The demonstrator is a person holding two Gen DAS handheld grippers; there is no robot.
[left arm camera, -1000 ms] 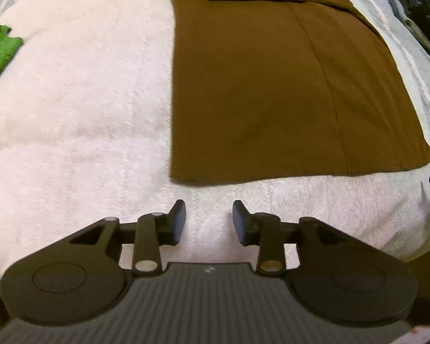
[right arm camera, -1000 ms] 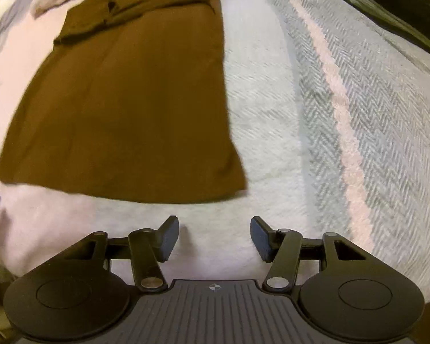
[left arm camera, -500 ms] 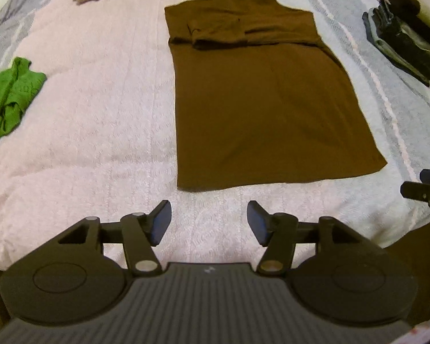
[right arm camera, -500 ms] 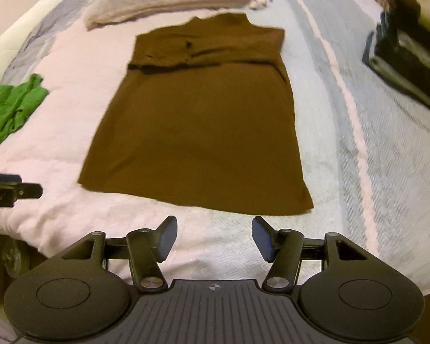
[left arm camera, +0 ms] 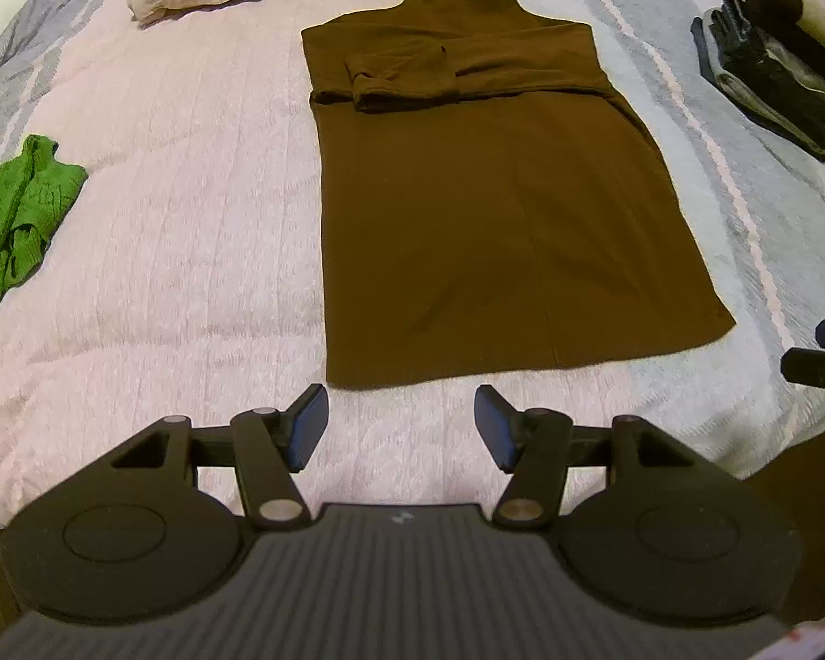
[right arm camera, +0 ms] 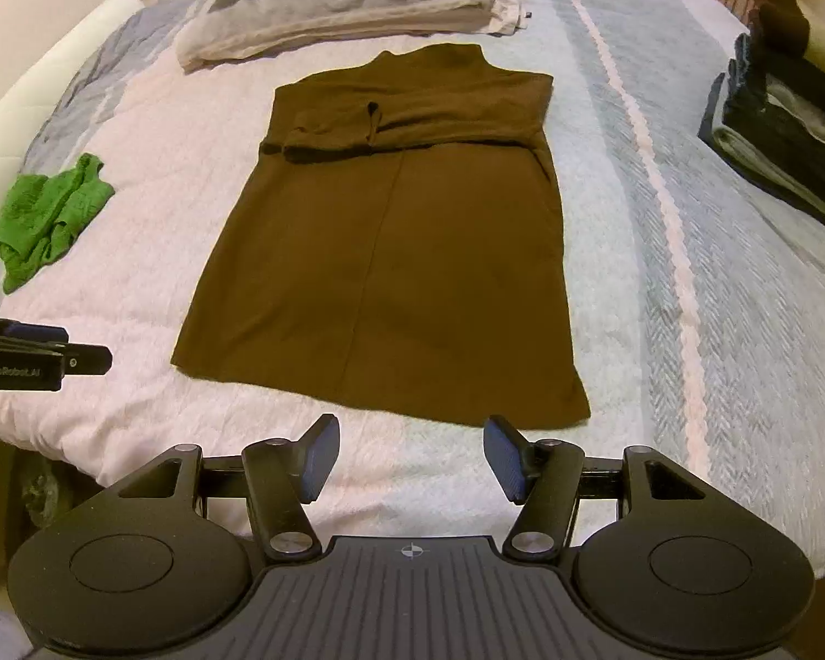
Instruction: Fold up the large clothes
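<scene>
The left gripper (left arm camera: 401,421) hangs above the near edge of the bed (left arm camera: 181,253), its jaws parted and nothing between them. Just ahead of its fingertips lies the hem of the brown dress (left arm camera: 489,209), spread flat and stretching away from the gripper, with both sleeves folded across the chest at the far end. The right gripper (right arm camera: 410,456) is likewise parted and empty, over the bed edge just short of the dress hem; from it the dress runs ahead and slightly left. Each gripper shows at the edge of the other's view, off to the side and clear of the fabric. Well to the left of both lies a crumpled green garment (right arm camera: 49,214). Beyond the dress collar sit folded blankets (right arm camera: 346,11), and far to the right a stack of dark clothes (left arm camera: 775,66).
</scene>
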